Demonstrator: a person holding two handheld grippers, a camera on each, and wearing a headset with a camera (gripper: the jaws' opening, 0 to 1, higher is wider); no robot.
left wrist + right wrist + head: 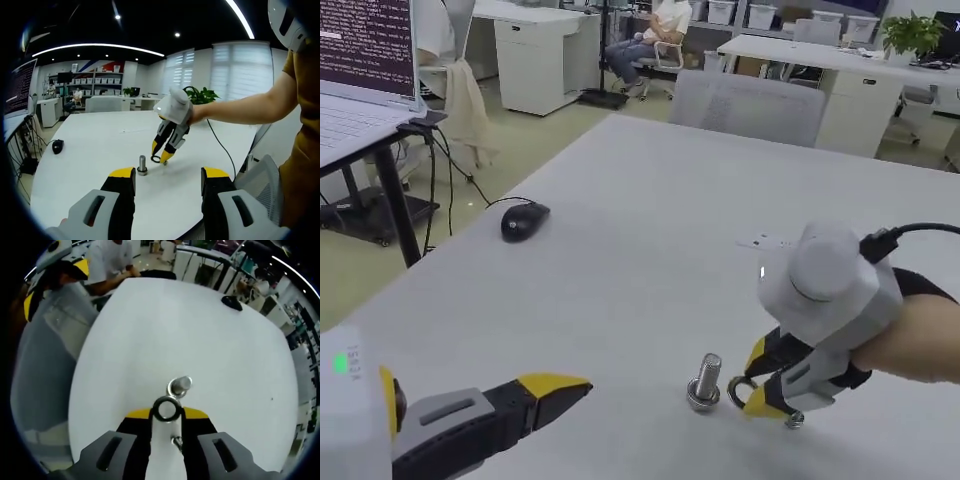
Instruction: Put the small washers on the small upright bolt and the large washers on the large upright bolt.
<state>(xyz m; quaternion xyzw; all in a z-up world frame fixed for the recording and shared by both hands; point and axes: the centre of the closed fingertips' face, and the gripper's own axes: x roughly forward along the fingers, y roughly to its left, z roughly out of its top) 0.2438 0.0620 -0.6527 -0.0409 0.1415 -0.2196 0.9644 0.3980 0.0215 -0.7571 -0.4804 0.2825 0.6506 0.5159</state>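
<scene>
The right gripper (752,383) was clamped on a dark metal ring washer (166,408), pinched between its yellow-tipped jaws. The silver upright steel bolt (705,381) stood on the white table (650,220) just beyond those tips, its long axis vertical, with the washer beside its shank and seemingly lower than its top. The move ahead likely called for lifting the ring and levelling its hole over the bolt's end. The left gripper (168,181) hung well apart, jaws spread and empty, so the right was nearer

bolt (705,380) on table (650,220) | washer (155,409) right of bolt | mouse (524,220) far left
</scene>
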